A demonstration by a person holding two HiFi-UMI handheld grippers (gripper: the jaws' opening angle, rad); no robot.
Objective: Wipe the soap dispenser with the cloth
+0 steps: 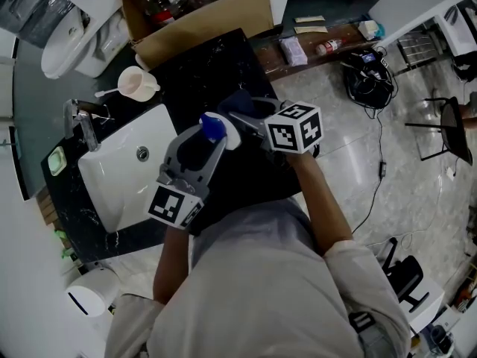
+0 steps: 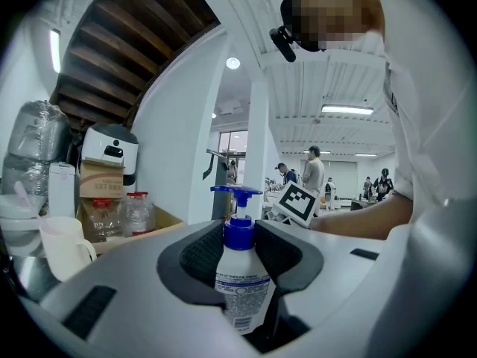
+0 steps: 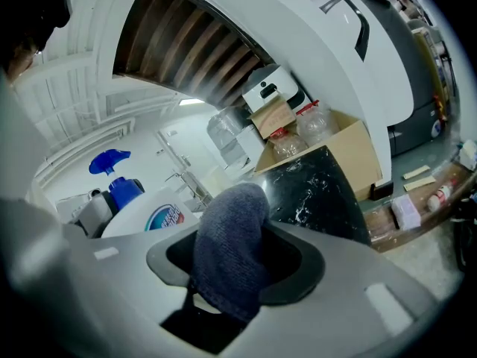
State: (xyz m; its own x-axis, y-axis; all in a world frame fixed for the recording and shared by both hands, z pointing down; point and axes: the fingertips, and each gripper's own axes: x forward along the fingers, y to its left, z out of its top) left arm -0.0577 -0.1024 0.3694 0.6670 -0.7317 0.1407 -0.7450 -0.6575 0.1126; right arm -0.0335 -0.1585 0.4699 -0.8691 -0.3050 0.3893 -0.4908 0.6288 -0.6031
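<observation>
A white soap dispenser (image 1: 220, 130) with a blue pump top is held above the black counter, with my left gripper (image 1: 203, 142) shut on its body. In the left gripper view the bottle (image 2: 240, 278) stands upright between the jaws, labelled side facing the camera. My right gripper (image 1: 252, 118) is shut on a dark blue cloth (image 1: 240, 101), just right of the dispenser. The right gripper view has the cloth (image 3: 229, 250) bunched between the jaws, and the dispenser (image 3: 141, 213) lies close at its left. Whether cloth and bottle touch I cannot tell.
A white sink (image 1: 160, 144) with a chrome faucet (image 1: 84, 126) is set in the black counter (image 1: 201, 69) at the left. Behind stand a pale cup (image 1: 139, 85), an open cardboard box (image 1: 212, 17) of bottles and a toilet (image 1: 78, 28). Tiled floor with cables lies to the right.
</observation>
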